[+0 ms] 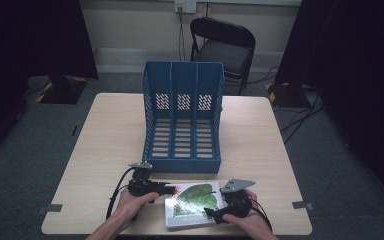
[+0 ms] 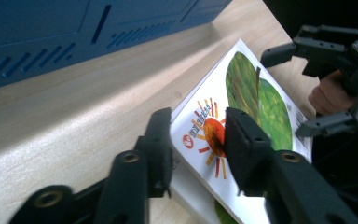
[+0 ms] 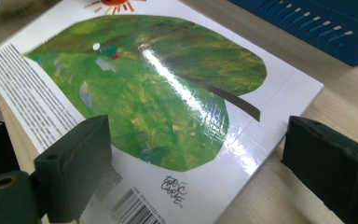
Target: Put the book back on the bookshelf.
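A glossy book (image 1: 195, 202) with a green leaf and an orange sun on its white cover lies flat near the table's front edge. My left gripper (image 1: 170, 189) points at its left side. In the left gripper view the book (image 2: 261, 107) has its sun corner between my left gripper's (image 2: 196, 140) jaws, one jaw at the edge and one over the cover, with a gap still showing. My right gripper (image 1: 212, 214) is at the book's right side, also seen as the right gripper (image 2: 291, 91) with spread jaws. My right gripper (image 3: 196, 140) stands open astride the book's (image 3: 158, 84) barcode end.
A blue three-slot file holder (image 1: 182, 120) stands in the middle of the wooden table (image 1: 105, 150), just behind the book; its base (image 2: 74, 32) and corner (image 3: 317, 23) are close. A black folding chair (image 1: 225, 45) stands beyond the table.
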The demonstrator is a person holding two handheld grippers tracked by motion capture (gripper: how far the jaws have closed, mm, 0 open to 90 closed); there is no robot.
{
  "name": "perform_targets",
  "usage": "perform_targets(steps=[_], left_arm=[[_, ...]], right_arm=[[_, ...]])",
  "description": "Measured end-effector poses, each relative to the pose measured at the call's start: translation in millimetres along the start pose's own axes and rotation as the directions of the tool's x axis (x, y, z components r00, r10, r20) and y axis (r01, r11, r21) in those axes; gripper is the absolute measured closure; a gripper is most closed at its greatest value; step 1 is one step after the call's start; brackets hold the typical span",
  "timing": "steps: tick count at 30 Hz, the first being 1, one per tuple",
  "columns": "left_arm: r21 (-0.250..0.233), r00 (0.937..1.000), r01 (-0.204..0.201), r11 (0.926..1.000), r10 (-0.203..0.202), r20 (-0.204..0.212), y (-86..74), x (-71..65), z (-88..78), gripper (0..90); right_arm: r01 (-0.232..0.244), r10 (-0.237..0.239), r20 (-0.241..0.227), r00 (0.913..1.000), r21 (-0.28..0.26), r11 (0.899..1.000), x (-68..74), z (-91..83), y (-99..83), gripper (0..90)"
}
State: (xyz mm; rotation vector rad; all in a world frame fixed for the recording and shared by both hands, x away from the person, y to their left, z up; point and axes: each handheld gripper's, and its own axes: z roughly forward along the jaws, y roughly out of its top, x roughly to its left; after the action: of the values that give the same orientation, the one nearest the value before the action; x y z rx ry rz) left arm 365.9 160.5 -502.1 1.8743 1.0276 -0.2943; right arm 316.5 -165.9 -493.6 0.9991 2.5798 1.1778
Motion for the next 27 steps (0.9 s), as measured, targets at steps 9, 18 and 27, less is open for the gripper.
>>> perform_targets(steps=[9,18,27], left_arm=[[-0.001,0.9964,-0.077,0.9970,0.077,-0.036,4.0,-8.7,-3.2,67.2],[-0.015,0.9854,-0.162,0.9867,0.161,-0.055,5.9,-21.2,-6.9,67.8],[-0.015,0.9765,-0.210,0.9775,0.209,-0.051,7.9,-31.0,-6.7,68.4]], right_arm=[[-0.025,0.025,-0.025,0.9994,-0.013,1.000,-6.6,-4.4,1.2,14.0],[-0.082,0.081,-0.027,0.9963,-0.025,0.996,-20.9,-8.0,0.8,15.4],[-0.158,0.157,-0.085,0.9839,-0.012,0.987,-33.7,-0.7,1.8,17.6]])
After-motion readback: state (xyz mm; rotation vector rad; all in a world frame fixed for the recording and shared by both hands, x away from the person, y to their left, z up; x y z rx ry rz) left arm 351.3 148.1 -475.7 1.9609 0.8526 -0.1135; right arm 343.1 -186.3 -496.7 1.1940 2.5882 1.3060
